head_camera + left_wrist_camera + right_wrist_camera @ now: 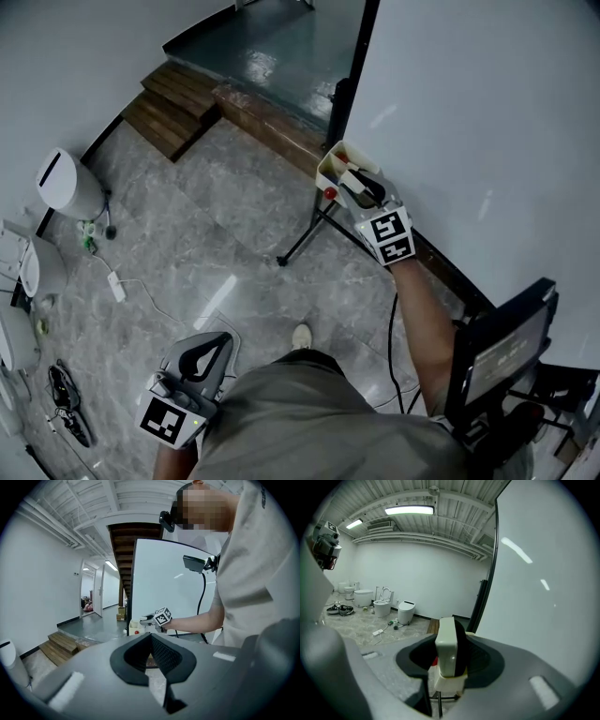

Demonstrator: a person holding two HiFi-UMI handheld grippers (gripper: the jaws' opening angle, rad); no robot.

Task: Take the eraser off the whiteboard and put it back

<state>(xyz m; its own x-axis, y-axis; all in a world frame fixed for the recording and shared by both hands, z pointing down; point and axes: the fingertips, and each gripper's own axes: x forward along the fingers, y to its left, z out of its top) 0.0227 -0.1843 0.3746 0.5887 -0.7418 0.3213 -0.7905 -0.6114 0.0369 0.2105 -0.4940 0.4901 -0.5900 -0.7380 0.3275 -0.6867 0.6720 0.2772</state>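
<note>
Now, right arm: stretched forward alongside the whiteboard.
Right gripper: clamped on the eraser.
Eraser: upright between the jaws, over the cream tray.
Left gripper: closed, empty, held low.

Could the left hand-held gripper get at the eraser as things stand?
Probably not: the left hand-held gripper hangs low by the person's hip, far from the eraser, which the right hand-held gripper holds at the whiteboard.

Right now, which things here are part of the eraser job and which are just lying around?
Job: eraser, right gripper, tray, whiteboard.
Lying about: toilets, power strip, steps, idle left gripper.
</note>
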